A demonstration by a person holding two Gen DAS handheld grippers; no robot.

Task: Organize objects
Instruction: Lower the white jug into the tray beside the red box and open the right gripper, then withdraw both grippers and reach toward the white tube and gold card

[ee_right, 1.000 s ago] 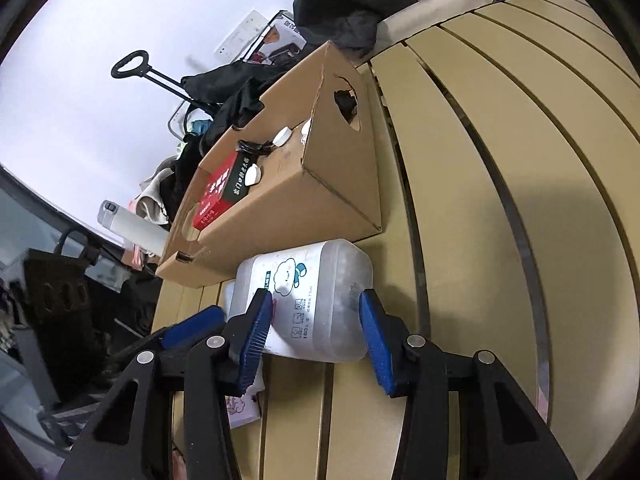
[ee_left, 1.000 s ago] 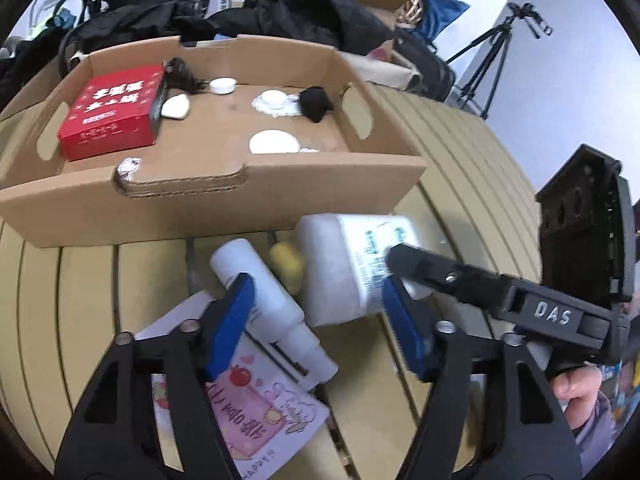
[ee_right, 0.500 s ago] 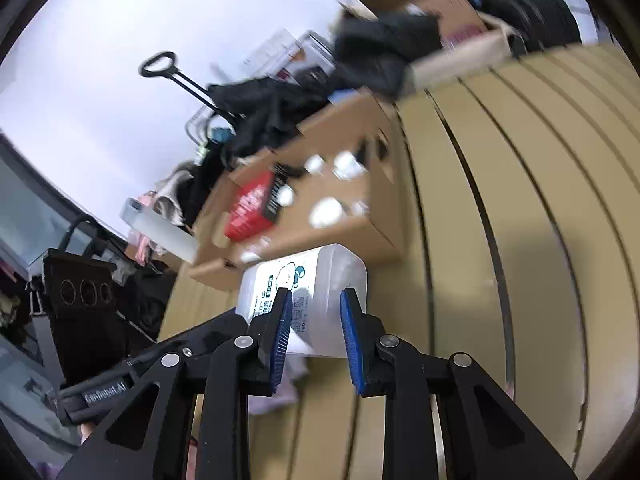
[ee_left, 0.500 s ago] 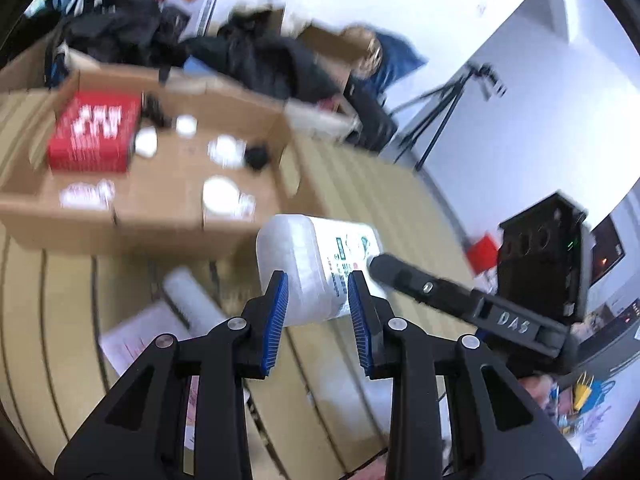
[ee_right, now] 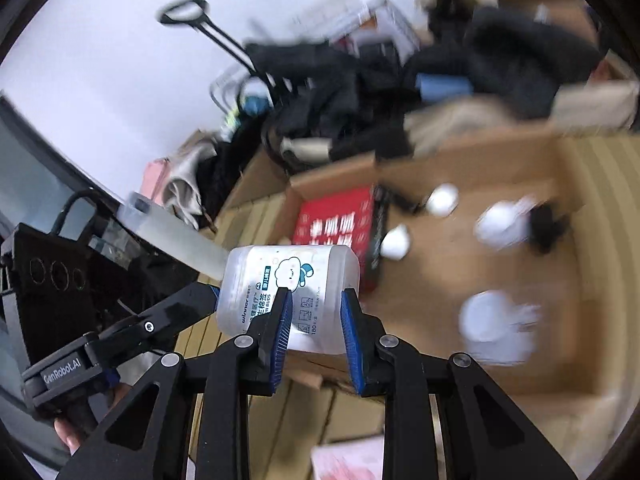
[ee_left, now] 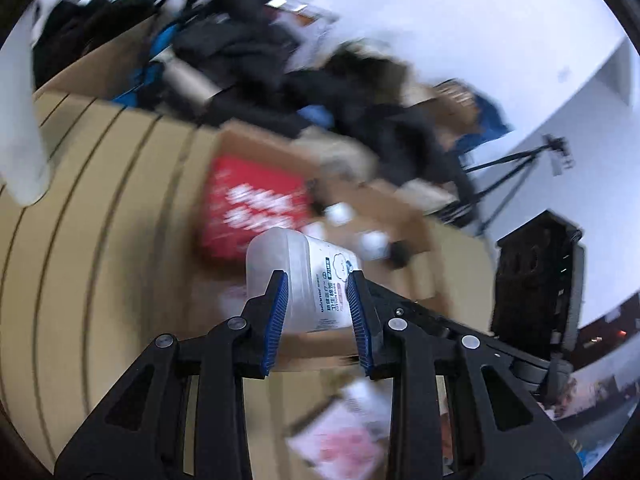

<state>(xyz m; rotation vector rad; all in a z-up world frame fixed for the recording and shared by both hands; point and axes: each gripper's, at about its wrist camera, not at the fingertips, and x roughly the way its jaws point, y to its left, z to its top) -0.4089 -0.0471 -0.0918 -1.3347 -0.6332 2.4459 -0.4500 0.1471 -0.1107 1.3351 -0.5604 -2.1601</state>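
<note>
A clear plastic jar of cotton buds (ee_left: 296, 264) (ee_right: 288, 272) hangs tilted in the air over the near wall of an open cardboard box (ee_left: 424, 280) (ee_right: 440, 264). My left gripper (ee_left: 318, 312) is shut on one end of it, blue pads pressing both sides. My right gripper (ee_right: 314, 320) is shut on the other end of the same jar. Each gripper shows in the other's view beside the jar. Inside the box lie a red carton (ee_left: 248, 204) (ee_right: 336, 220), white lids (ee_right: 442, 200) and small black items. The picture is blurred by motion.
The box rests on a slatted wooden table (ee_left: 100, 240). A pink printed card (ee_left: 344, 440) lies on the table under the grippers. Dark clothes and bags (ee_right: 360, 92) pile up behind the box. A tripod (ee_left: 516, 176) stands at the right wall.
Both grippers closed on the jar while it lay on the table in front of the box. They then lifted it and carried it toward and over the box.
</note>
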